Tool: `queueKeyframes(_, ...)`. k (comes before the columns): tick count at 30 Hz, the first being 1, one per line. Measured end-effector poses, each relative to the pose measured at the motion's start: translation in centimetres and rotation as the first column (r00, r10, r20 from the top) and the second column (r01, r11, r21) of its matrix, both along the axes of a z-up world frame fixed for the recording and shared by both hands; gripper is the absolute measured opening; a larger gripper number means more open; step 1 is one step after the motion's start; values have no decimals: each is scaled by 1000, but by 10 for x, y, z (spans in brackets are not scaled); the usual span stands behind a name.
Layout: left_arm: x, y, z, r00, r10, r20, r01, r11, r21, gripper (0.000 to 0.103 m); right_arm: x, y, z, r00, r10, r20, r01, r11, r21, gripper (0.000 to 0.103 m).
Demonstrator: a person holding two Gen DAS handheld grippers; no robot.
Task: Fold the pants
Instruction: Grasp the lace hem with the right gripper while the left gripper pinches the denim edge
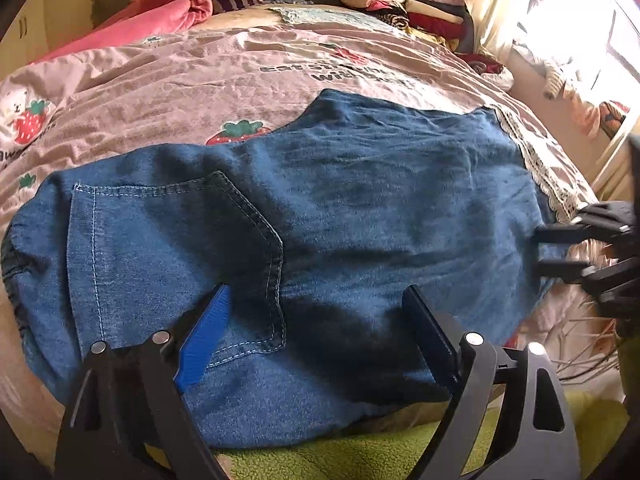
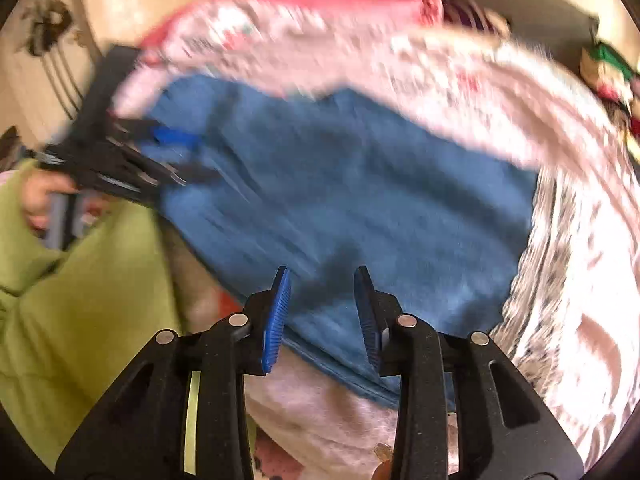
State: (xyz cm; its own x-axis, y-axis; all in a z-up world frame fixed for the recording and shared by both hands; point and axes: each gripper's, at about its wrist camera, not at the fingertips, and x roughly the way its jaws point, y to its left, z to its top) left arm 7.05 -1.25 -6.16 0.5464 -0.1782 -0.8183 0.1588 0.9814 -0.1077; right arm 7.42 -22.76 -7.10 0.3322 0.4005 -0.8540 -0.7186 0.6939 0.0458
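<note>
On the bed (image 1: 160, 92), the left view sharply shows the jeans (image 1: 340, 200) with their pocket (image 1: 172, 248); the right view blurs them. Left tool (image 1: 316, 312) gapes wide, empty. Right tool (image 2: 322, 300) stands narrowly parted, gripping nothing.

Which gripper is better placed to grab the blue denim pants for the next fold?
Probably the left gripper: its jaws stand wide open over the folded blue denim pants, beside the stitched back pocket. The right gripper sits at the pants' edge, jaws narrower, its view blurred.
</note>
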Motion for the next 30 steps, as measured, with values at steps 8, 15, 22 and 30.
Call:
queueKeyframes(8, 3, 11, 37, 998, 9, 66, -1, 992, -127, 85, -10, -19, 25, 999, -11, 47, 5, 994, 110, 34)
queueKeyframes(15, 52, 11, 52, 997, 19, 73, -12, 995, -97, 85, 59, -82, 61, 935, -343, 91, 311, 916, 253, 45)
queueKeyframes(22, 123, 10, 35, 999, 29, -17, -32, 987, -158, 85, 148, -125, 38, 887, -456, -67, 454, 839, 301, 45)
queueKeyframes(30, 170, 7, -4, 994, 37, -99, -59, 971, -232, 85, 171, -129, 8, 891, -429, -149, 454, 833, 315, 47)
